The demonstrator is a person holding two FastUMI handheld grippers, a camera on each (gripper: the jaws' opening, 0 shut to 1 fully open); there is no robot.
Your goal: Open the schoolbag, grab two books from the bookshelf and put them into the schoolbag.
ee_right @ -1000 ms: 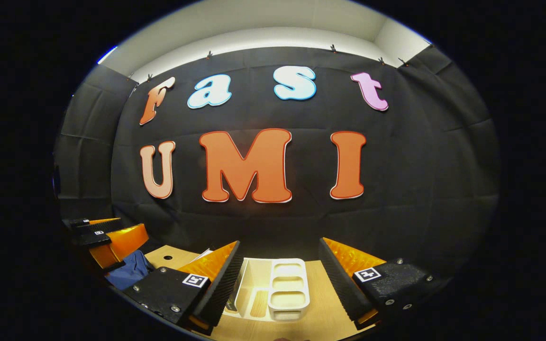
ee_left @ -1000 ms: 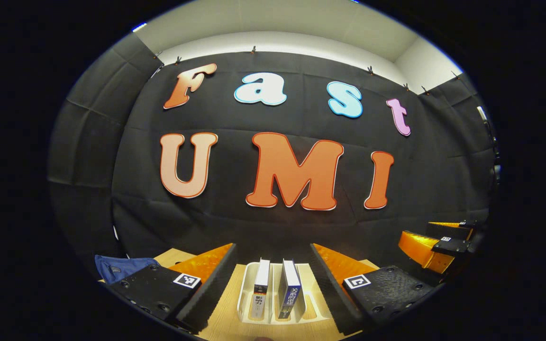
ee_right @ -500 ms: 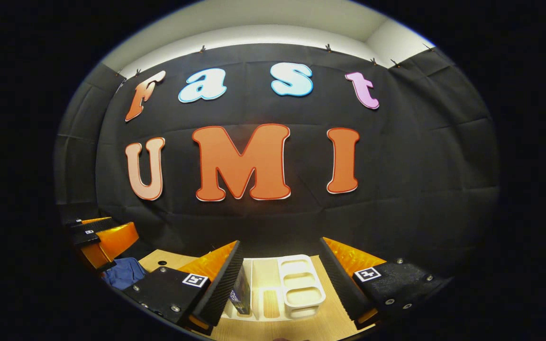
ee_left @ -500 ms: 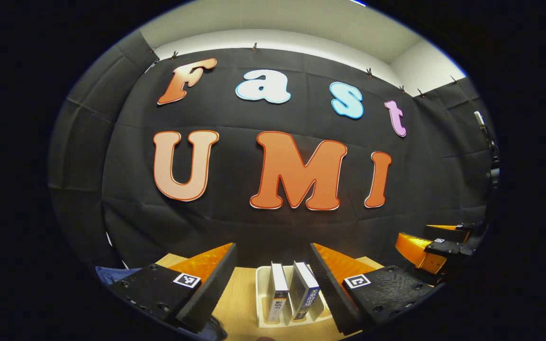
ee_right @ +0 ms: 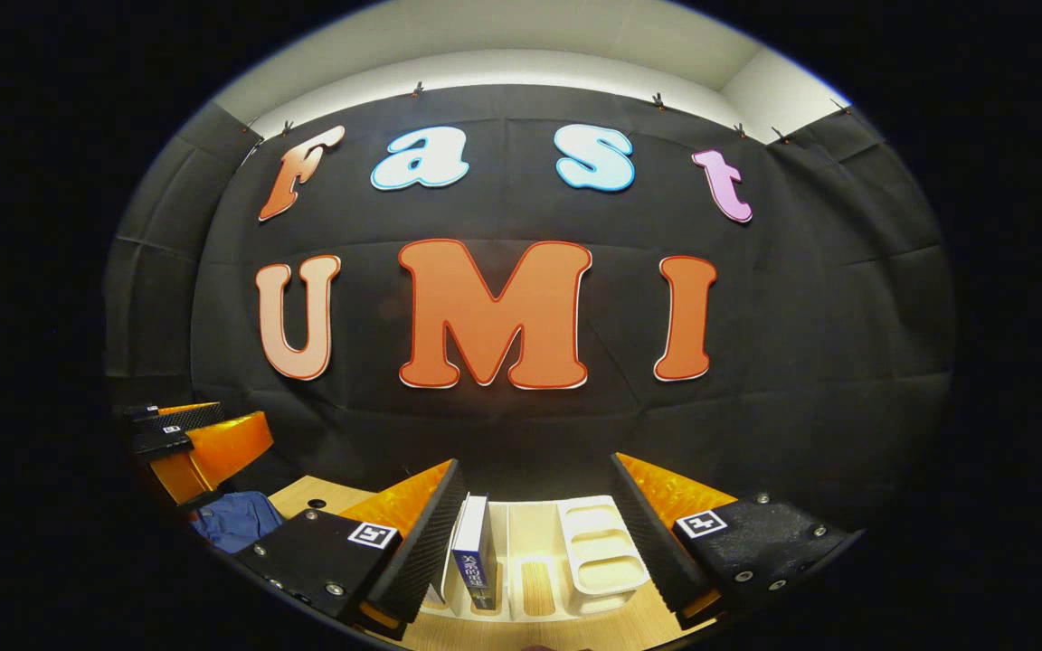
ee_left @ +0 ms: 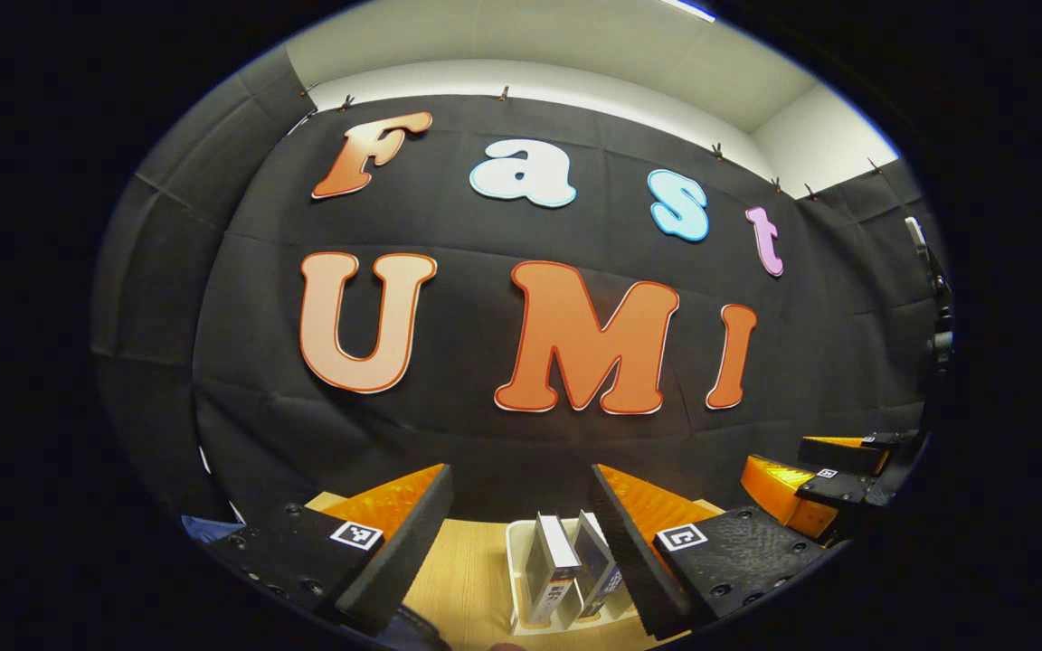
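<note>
In the left gripper view my left gripper [ee_left: 521,533] is open above the wooden table, and two upright books [ee_left: 550,570] stand in a white rack [ee_left: 514,579] just right of its centre line. The second book [ee_left: 601,568] leans beside the right finger. In the right gripper view my right gripper [ee_right: 535,529] is open over the same white rack [ee_right: 602,561], with a blue-spined book [ee_right: 476,556] close to its left finger. A blue schoolbag [ee_right: 236,520] lies at the lower left of that view.
The other gripper [ee_left: 810,493] appears at the right in the left gripper view, and the left one [ee_right: 200,448] at the left in the right gripper view. The wooden table [ee_left: 467,579] runs up to the black cloth wall.
Both views have swung left, so the rack and books have slid rightward. The blue-spined book has come into sight between the right gripper's fingers. Both grippers stay open.
</note>
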